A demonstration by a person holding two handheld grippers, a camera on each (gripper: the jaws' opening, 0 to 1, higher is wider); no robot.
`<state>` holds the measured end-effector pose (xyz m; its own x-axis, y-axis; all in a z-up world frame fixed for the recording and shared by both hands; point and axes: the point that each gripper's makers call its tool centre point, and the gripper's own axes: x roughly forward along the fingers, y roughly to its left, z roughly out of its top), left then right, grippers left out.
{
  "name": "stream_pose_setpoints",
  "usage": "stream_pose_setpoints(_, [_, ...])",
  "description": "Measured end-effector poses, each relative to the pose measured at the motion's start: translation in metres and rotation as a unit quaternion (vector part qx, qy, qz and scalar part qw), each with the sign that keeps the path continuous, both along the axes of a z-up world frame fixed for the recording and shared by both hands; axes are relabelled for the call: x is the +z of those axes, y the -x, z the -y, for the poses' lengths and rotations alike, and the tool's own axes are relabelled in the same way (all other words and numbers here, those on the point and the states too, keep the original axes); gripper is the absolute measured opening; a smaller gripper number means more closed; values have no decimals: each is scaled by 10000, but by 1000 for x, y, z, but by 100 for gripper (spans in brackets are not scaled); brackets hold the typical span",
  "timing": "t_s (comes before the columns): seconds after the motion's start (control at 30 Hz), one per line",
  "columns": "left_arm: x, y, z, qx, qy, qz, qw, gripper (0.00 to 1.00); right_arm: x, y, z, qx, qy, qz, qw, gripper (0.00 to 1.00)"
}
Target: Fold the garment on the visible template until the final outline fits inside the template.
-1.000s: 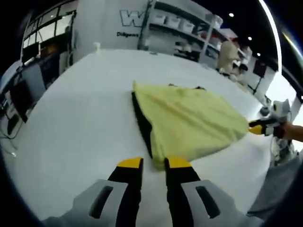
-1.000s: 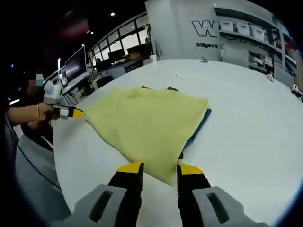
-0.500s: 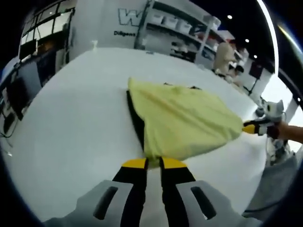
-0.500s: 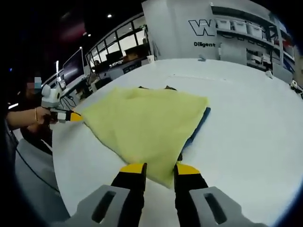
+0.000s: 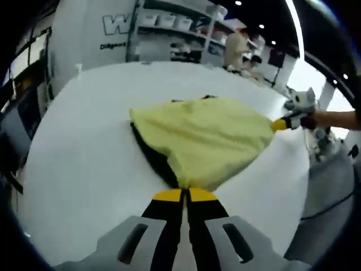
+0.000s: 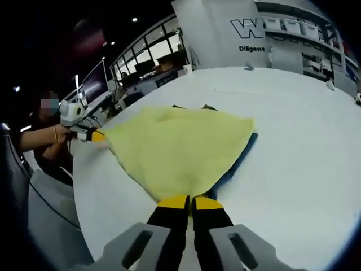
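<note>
currently the yellow garment [image 5: 206, 138] is spread mid-table [image 5: 79, 152] over a dark template [image 5: 155, 164]. left gripper [image 5: 184, 195] and right gripper [image 6: 190, 201] are each clamped on 1 corner. cloth judged light, limp; corner holds suit.

**Yellow garment spread over dark template on white table**

A broad white round-edged table [image 5: 84, 164] [image 6: 304, 169] carries a flat dark blue template sheet [image 5: 155, 161] [image 6: 240, 161]. Directly on the template lies a pale yellow cloth garment [image 5: 203, 138] [image 6: 175, 147], covering most of it, leaving one dark edge exposed beside the cloth.
</note>
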<state>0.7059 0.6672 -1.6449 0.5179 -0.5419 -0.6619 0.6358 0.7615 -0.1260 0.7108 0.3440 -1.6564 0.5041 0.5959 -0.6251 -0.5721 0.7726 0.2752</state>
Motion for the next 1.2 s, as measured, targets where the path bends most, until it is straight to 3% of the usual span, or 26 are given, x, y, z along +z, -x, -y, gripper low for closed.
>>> stream_pose_setpoints(0.07, [5, -1, -1, -283, -49, 77, 9996, 0, 3, -1, 2, 48, -4, 17, 10000, 0])
stream_pose_setpoints(0.13, [20, -10, -7, -655, -129, 493, 9965, 0, 8, -2, 3, 33, -86, -1, 10000, 0])
stream_pose_setpoints(0.2, [29, -6, -1, -839, 148, 465, 9953, 0, 11, -4, 5, 8, -141, 29, 9999, 0])
stream_pose_setpoints(0.37, [14, 5, -9, -1043, 64, 219, 9943, 0, 8, 0, 8, -64, -112, -7, 9999, 0])
stream_pose_setpoints(0.43, [8, 8, -11, -1003, 52, 136, 9948, 0, 4, 3, 9, -111, -89, -39, 9999, 0])
stream_pose_setpoints(0.5, [-3, 17, -13, -785, 197, -127, 9966, 0, 1, 6, 10, -210, -89, -103, 9997, 0])
stream_pose_setpoints(0.57, [-6, 18, -15, -604, 213, -51, 9979, 0, -6, 6, 11, -273, -105, -148, 9995, 0])
stream_pose_setpoints(0.6, [-5, 20, -12, -389, 509, -125, 9979, 0, -11, 7, 11, -294, -113, -185, 9993, 0])
stream_pose_setpoints(0.87, [-29, 32, -15, -131, 192, -368, 9991, 0, -17, 11, 11, -322, -10, -270, 9991, 0])
stream_pose_setpoints(1.03, [-31, 35, -16, 48, 115, -454, 9989, 0, -14, 11, 12, -307, 32, -235, 9992, 0])
stream_pose_setpoints(1.07, [-33, 35, -23, 161, -46, -484, 9987, 0, -15, 11, 15, -298, 94, -228, 9993, 0])
stream_pose_setpoints(1.2, [-22, 38, -32, 585, 207, -508, 9968, 0, -13, 12, 22, -332, 197, -308, 9988, 14])
